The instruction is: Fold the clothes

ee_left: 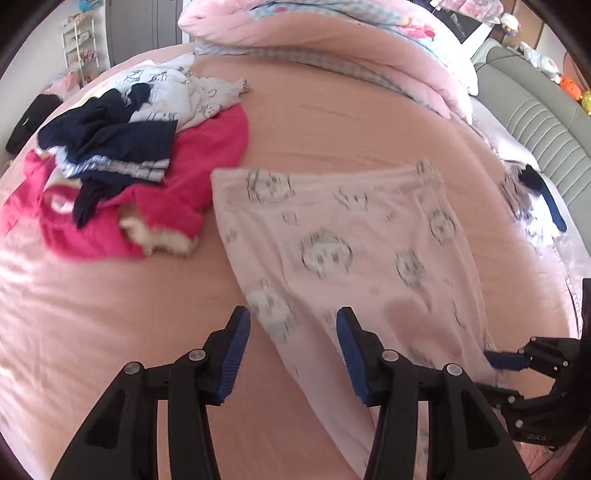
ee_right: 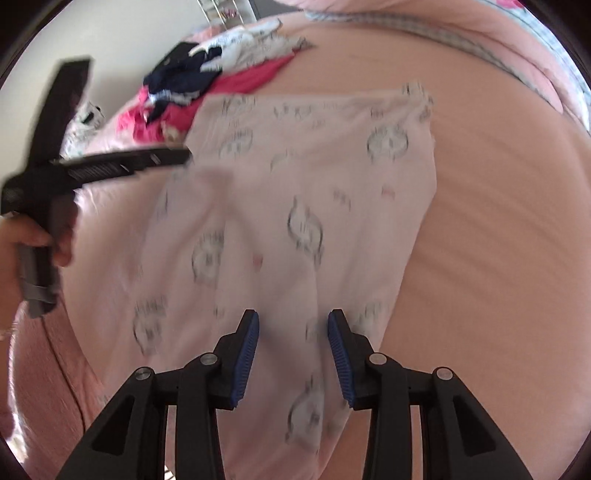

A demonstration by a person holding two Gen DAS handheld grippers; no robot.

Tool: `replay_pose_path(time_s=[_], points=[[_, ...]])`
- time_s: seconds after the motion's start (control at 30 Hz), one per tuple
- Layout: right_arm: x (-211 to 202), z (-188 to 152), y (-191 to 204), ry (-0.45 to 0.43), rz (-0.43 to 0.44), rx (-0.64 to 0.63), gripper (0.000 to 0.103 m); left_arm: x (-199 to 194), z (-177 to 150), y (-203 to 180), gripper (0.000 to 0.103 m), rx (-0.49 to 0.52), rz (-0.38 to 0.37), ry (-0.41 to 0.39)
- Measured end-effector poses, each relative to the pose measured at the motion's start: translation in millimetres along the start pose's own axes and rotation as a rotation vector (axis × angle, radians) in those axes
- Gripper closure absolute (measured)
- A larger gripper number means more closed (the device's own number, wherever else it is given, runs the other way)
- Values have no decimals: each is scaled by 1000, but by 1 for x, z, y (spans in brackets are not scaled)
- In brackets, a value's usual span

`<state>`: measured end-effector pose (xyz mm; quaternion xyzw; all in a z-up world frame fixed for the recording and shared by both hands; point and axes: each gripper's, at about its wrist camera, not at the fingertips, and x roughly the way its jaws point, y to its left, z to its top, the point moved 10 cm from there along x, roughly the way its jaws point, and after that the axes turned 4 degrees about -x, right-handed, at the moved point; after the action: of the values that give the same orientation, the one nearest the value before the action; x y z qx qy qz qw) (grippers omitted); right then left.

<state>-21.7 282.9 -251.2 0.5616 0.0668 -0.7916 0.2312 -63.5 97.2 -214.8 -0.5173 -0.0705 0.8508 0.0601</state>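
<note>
You are working over a bed spread with a salmon-pink sheet point(ee_left: 332, 122), which fills nearly all of both views and lies mostly smooth, with soft ripples toward its edges. The pale pink printed garment point(ee_left: 343, 236) lies flat on that sheet in front of you, its straight hem at the far end and its body narrowing toward you, and motion blur softens the grey cartoon print. Your left gripper point(ee_left: 293, 354) hangs above the near left edge of the garment with its jaws standing apart, blue pads facing each other, nothing pinched between them. Your right gripper point(ee_right: 293, 360) hovers over the near narrow end of the same garment, jaws likewise parted and holding nothing, with cloth showing in the gap below. In the right wrist view your left hand point(ee_right: 33, 240) grips the other tool's handle at the picture's left edge. Beyond the garment to the left sits a pile of unfolded clothes: a bright pink fleece piece point(ee_left: 184, 177), a navy garment point(ee_left: 110, 144) on top of it, and a white printed piece point(ee_left: 184, 92) behind. A rolled pink quilt point(ee_left: 295, 33) runs along the far side of the bed, a grey padded headboard point(ee_left: 546, 122) curves on the right, and a white wire rack point(ee_left: 77, 40) stands against the far wall.
</note>
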Motion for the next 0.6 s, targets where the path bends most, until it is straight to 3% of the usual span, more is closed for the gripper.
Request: replay_pose_path(time_s=[0.07,0.17,0.27,0.37,0.5,0.6], points=[[-12,-13,-2,-6,-48,13,65,-10,-26,-6,58,-32,-9,21],[-47,-20,2,-97,-12,86,65,-26,-66,-20,58,-81,-66,46],[-71,-34,16,-136,-33,43,65,-39,-100,-37,58,-95,-153,60],[-84,-56,37,-135,-26,-37,65,-44,-124,-43,58,-114,-185,97],[-72,-71,58,-110,25,-53,65,-42,-154,-46,58,-173,-195,166],[-63,-78,61,-101,-21,-82,65,-48,-155,-55,58,-194,-241,155]])
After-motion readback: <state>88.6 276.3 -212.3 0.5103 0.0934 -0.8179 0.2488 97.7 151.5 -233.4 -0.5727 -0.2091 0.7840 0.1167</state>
